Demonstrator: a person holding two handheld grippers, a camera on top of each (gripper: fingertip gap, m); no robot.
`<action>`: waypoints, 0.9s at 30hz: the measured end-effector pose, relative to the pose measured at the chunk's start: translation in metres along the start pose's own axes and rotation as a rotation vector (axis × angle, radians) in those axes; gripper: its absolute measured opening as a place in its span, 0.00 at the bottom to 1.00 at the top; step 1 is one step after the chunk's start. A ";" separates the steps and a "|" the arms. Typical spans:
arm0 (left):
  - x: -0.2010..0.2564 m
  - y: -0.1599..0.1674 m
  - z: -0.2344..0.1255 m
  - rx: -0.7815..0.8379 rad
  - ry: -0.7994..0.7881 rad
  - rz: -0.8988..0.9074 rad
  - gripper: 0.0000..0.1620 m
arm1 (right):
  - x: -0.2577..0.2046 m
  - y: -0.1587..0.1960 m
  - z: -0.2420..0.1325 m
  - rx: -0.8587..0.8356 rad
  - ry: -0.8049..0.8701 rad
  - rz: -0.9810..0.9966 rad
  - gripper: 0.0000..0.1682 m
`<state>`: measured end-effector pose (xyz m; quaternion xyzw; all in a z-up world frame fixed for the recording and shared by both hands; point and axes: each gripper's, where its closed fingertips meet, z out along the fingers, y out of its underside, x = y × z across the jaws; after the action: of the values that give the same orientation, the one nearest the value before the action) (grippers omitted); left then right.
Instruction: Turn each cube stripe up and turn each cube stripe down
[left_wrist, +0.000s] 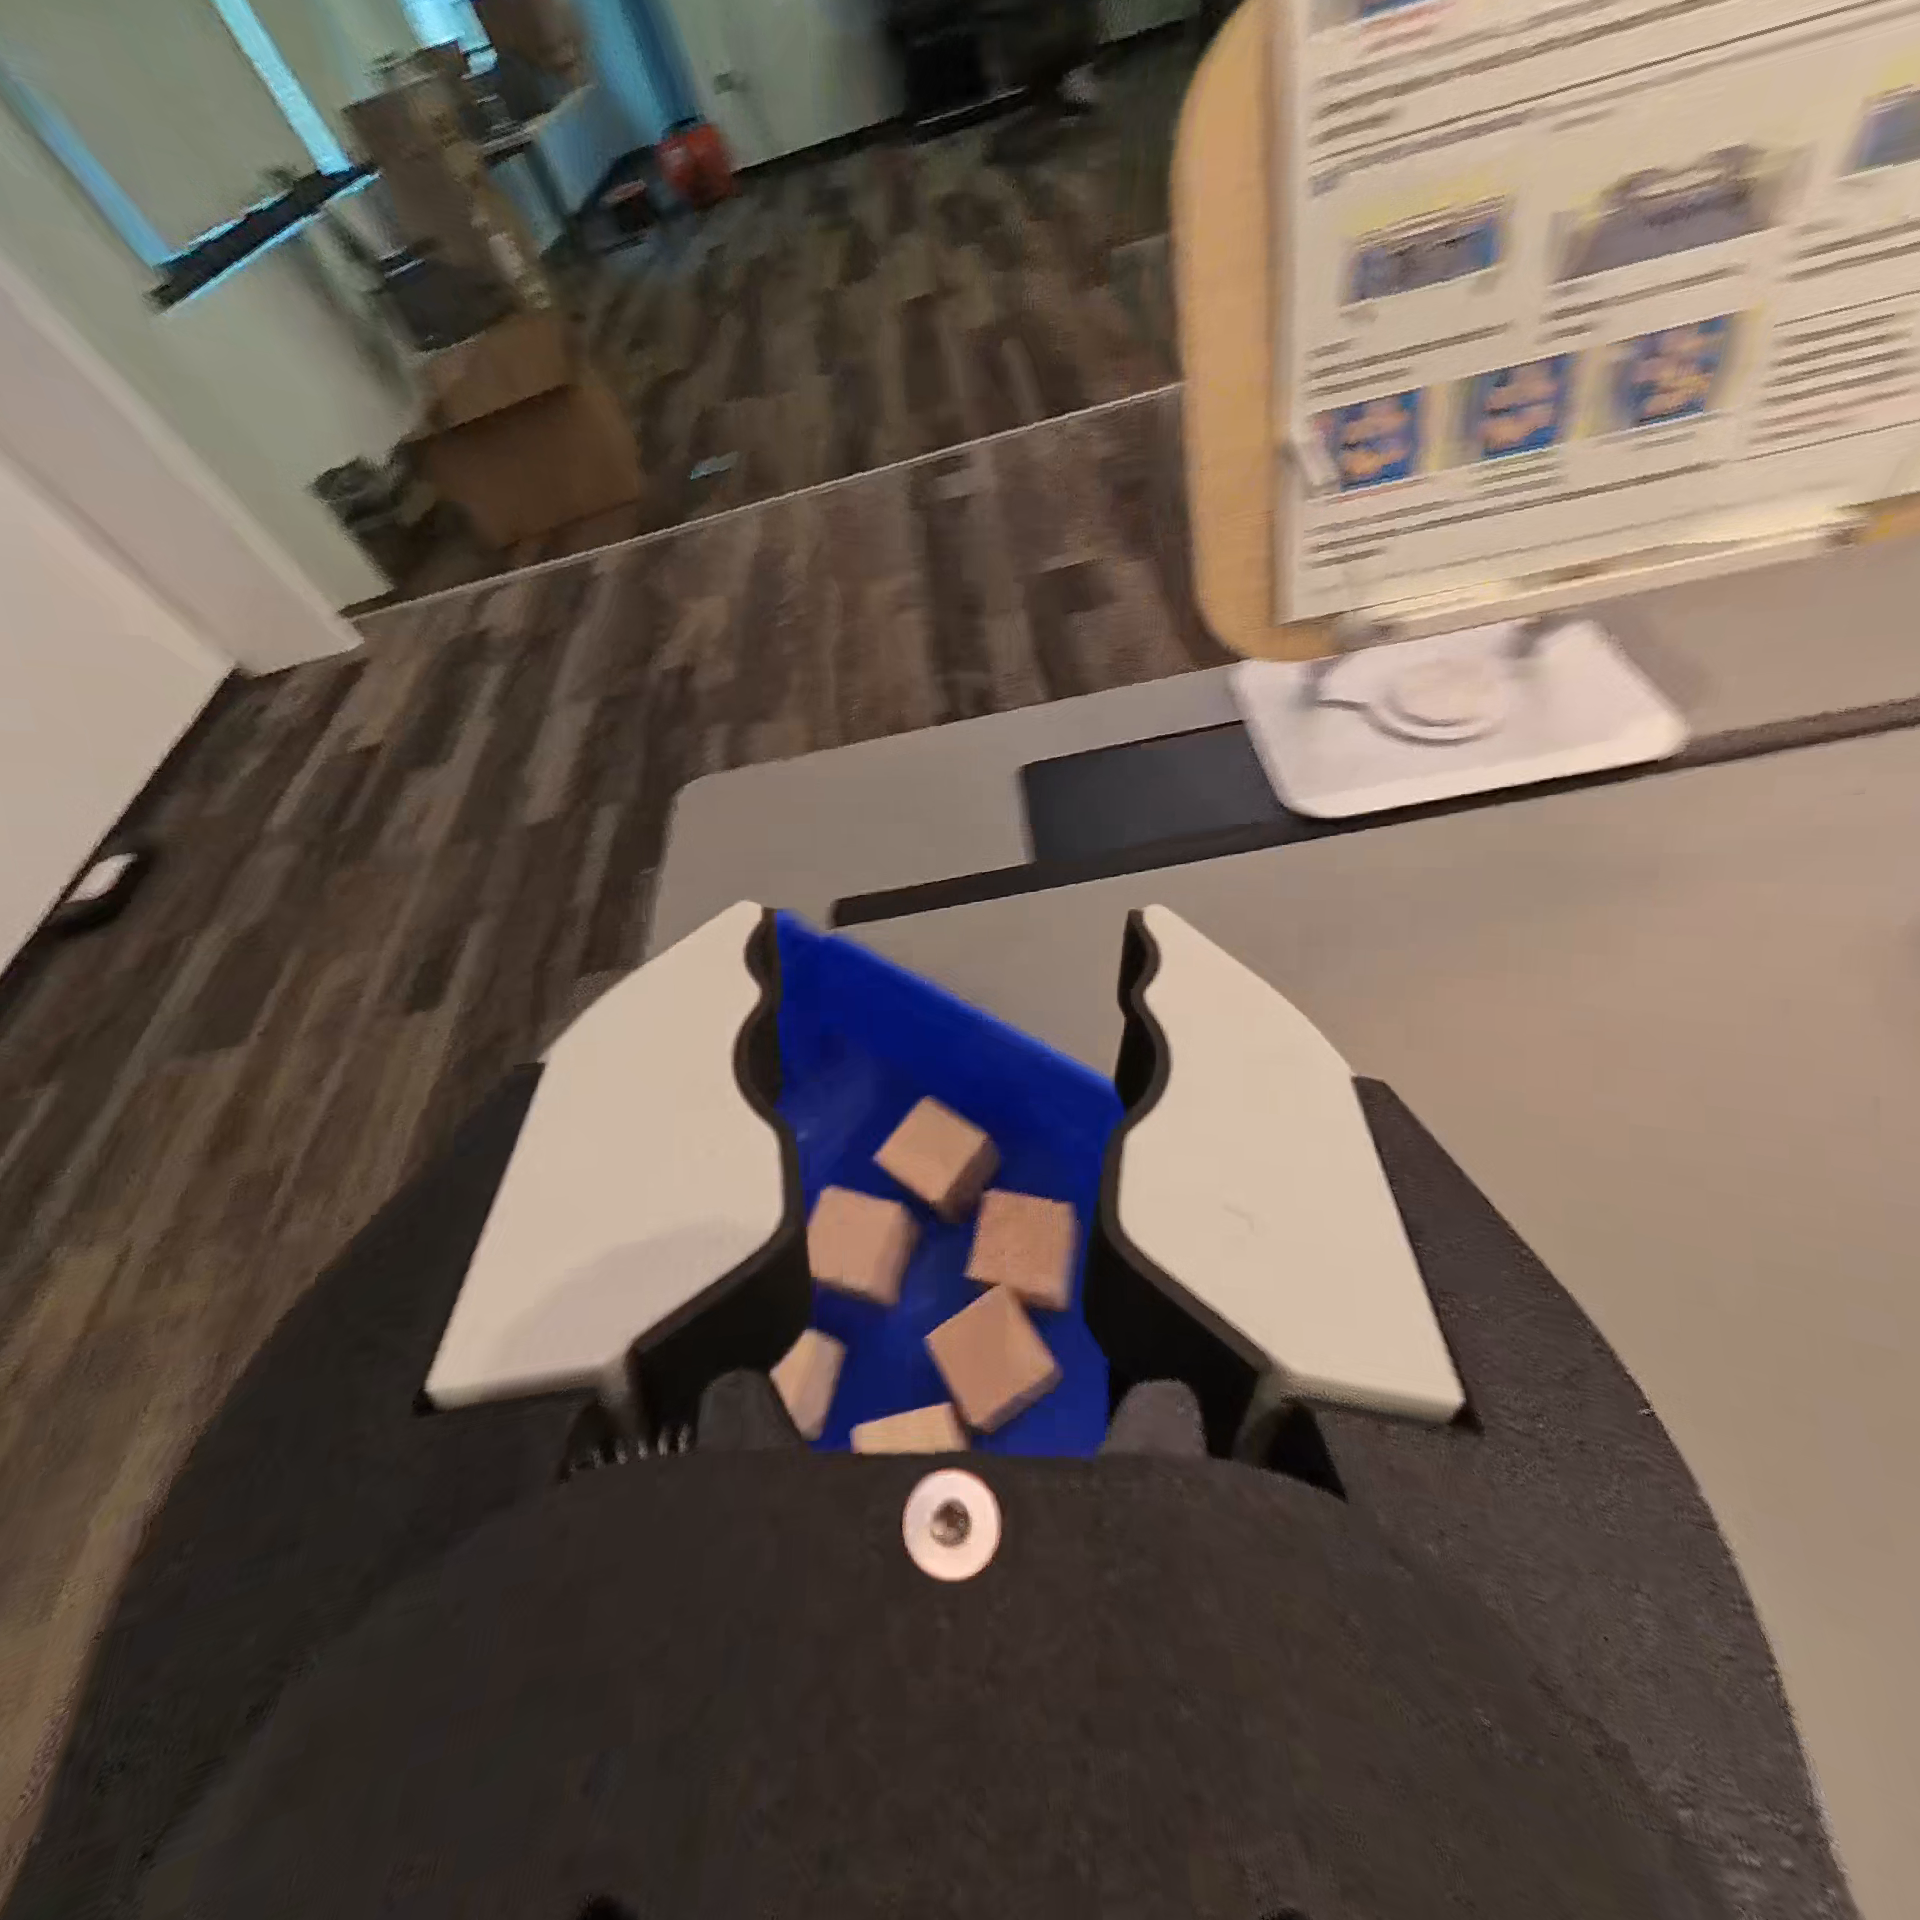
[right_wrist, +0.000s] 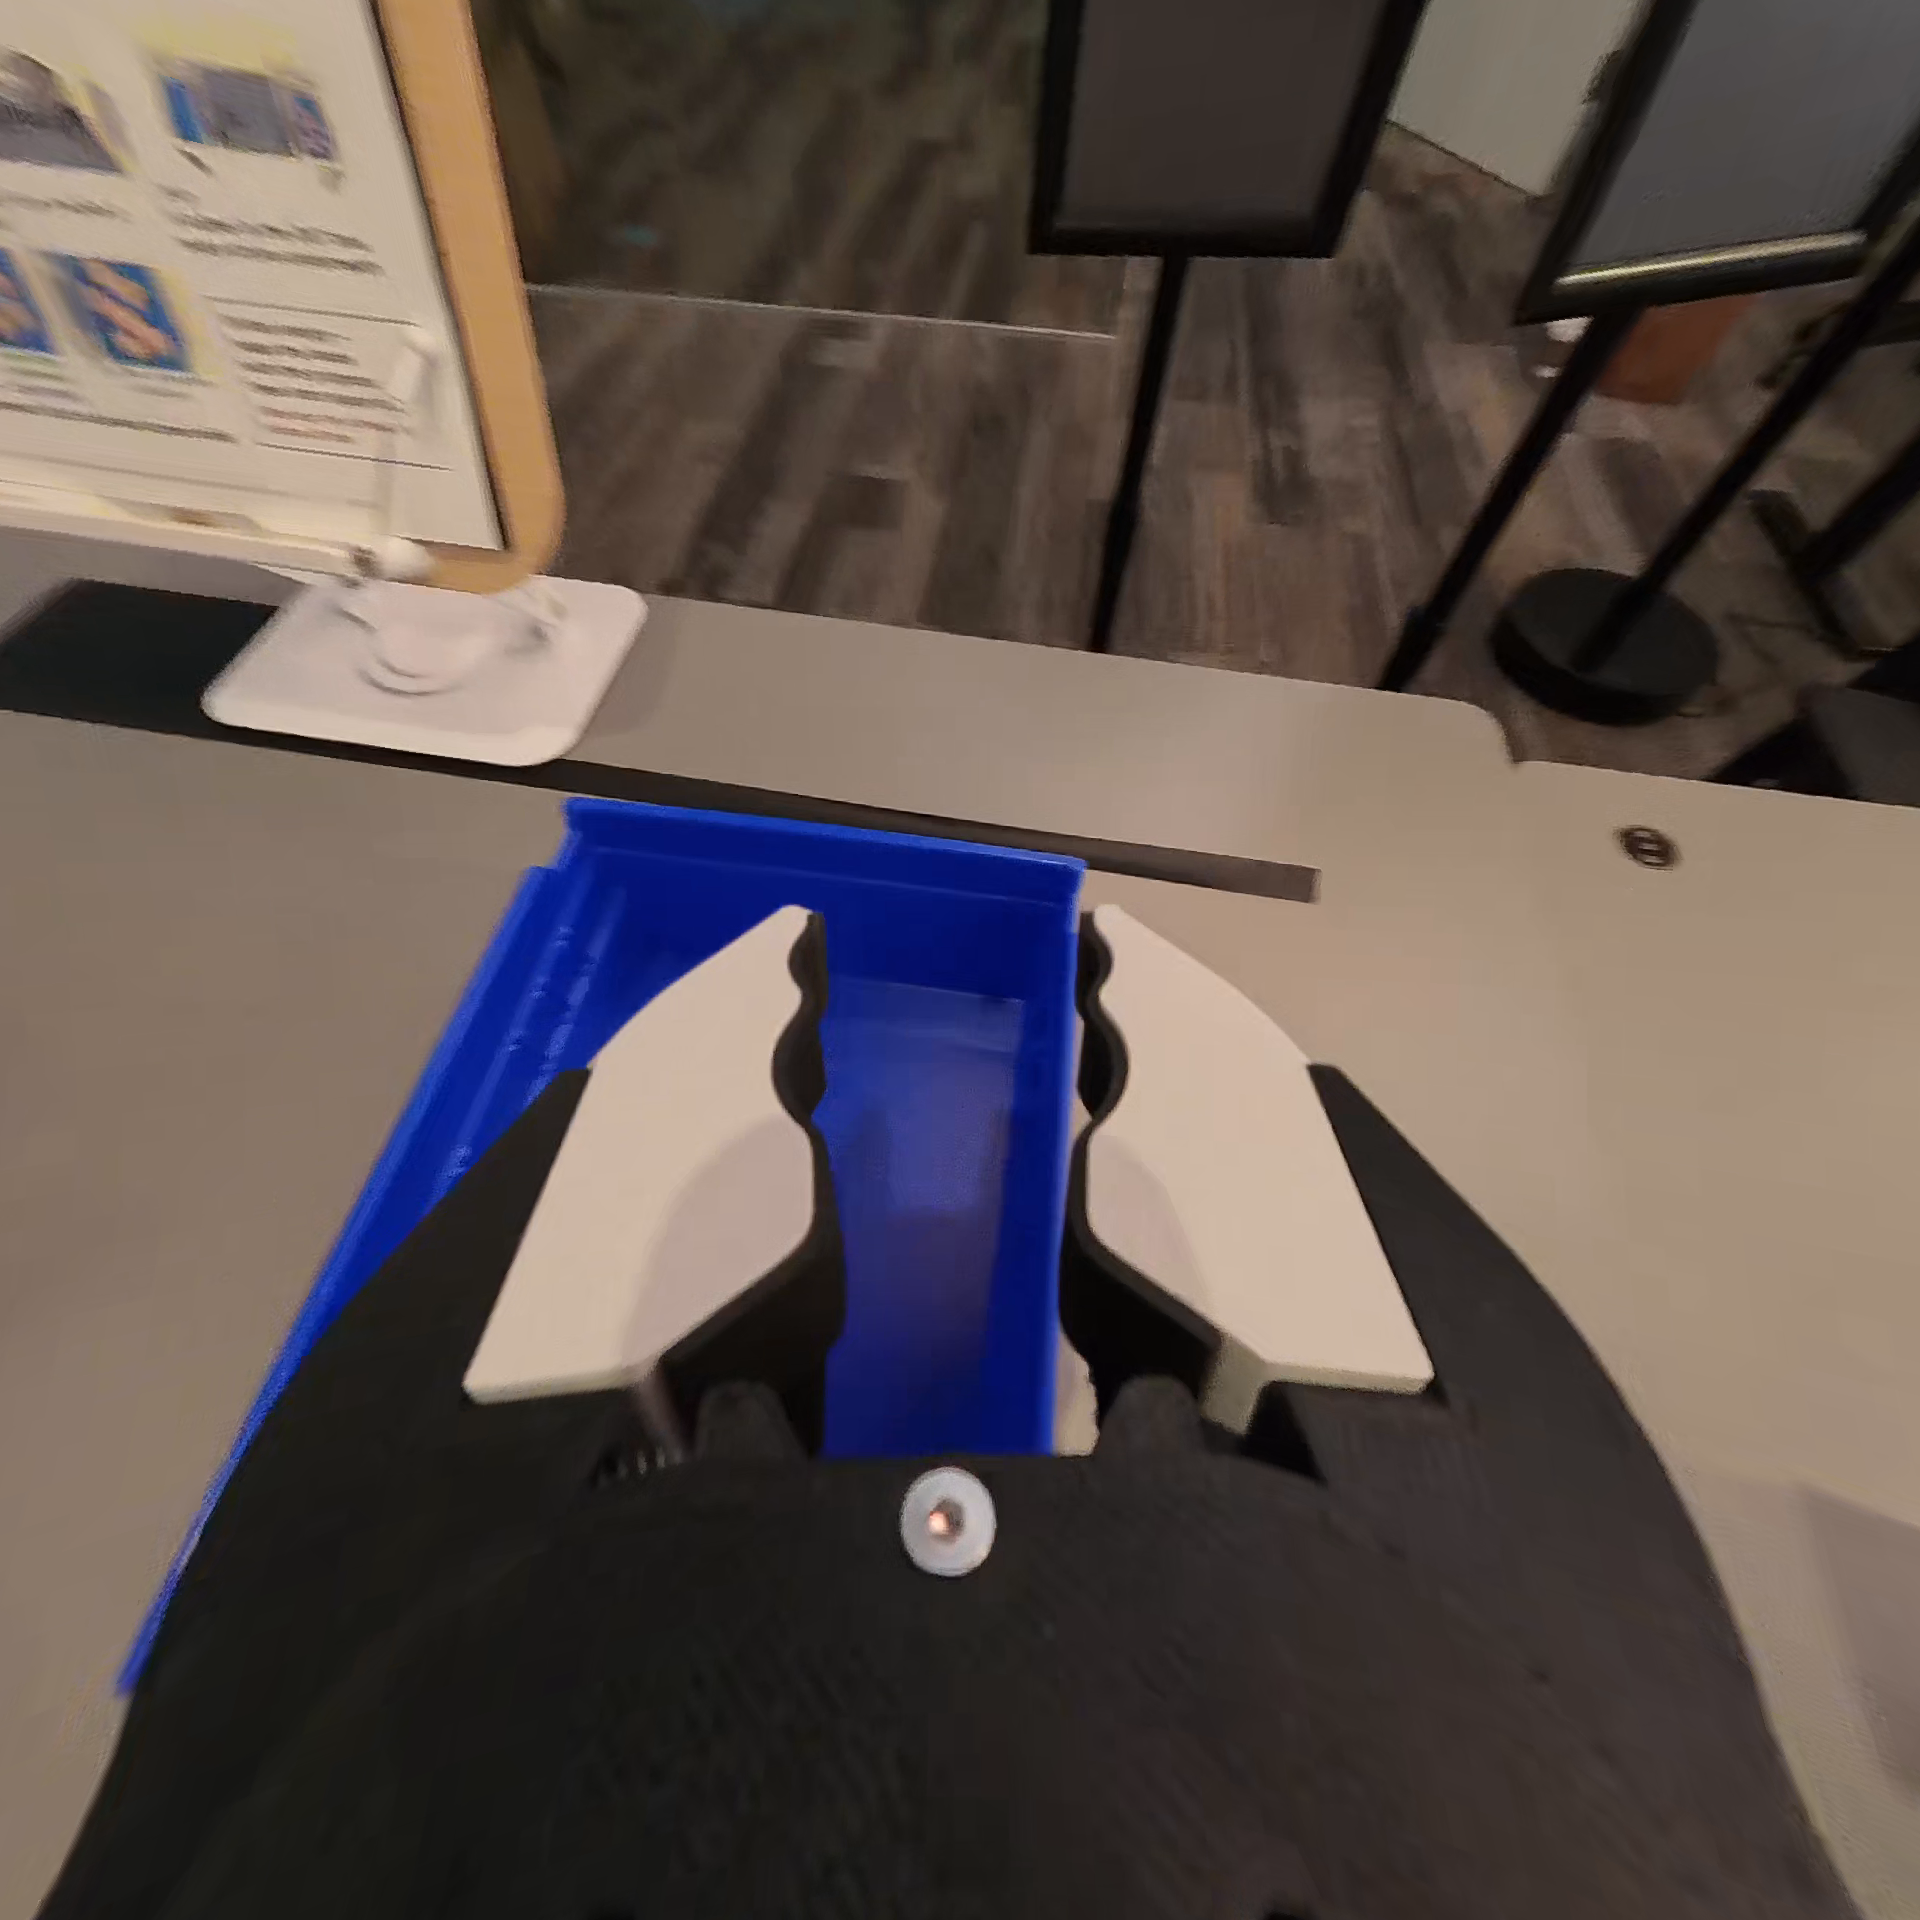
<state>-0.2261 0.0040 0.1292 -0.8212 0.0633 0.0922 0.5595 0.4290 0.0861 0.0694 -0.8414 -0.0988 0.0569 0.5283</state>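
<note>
Left tongs (left_wrist: 945, 935): jaws apart, holding nothing. Directly beneath and between the fingers lies a cluster of small tan wooden cubes (left_wrist: 940, 1262) on the floor of a blue plastic bin (left_wrist: 894, 1029). From these tongs the cubes sit at 6 o'clock, close to the palm end of the gap, below the tips, not beyond them. Count: six cubes visible, four whole, two partly cut off by the tongs' body at the near edge. More may be hidden underneath; cannot tell. No stripe shows on any upward face in this view, though blur limits that reading.

Right tongs (right_wrist: 951, 920): jaws also apart and empty, hovering over the far end of the same blue bin (right_wrist: 831, 852). The stretch of bin floor between the fingers is bare; no cubes show here. The bin's long axis runs 6 to 12 o'clock, along the fingers.

Judgement: left tongs are nearer the cubes; the next move is likely a short descent onto one cube, the crowding making a clean single pick awkward.

Farther out, on the grey desk (right_wrist: 1455, 1039), at 10 o'clock in the right view: one wood-framed instruction board on a white stand (right_wrist: 426, 665). Beyond the desk, at 1 o'clock, two black floor sign stands (right_wrist: 1143, 416).
</note>
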 end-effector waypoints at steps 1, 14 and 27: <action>-0.017 0.012 -0.001 -0.023 -0.052 -0.010 0.39 | -0.007 0.001 -0.001 0.006 -0.047 0.014 0.29; -0.102 0.219 -0.015 -0.650 -0.098 -0.408 0.47 | -0.063 0.001 0.006 -0.006 -0.210 -0.196 0.29; -0.064 0.263 0.006 -0.879 0.043 -0.474 0.25 | -0.077 0.010 0.006 -0.056 -0.273 -0.247 0.29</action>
<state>-0.3436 -0.0866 -0.0977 -0.9728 -0.1584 -0.0366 0.1649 0.3538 0.0694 0.0576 -0.8217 -0.2736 0.1024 0.4894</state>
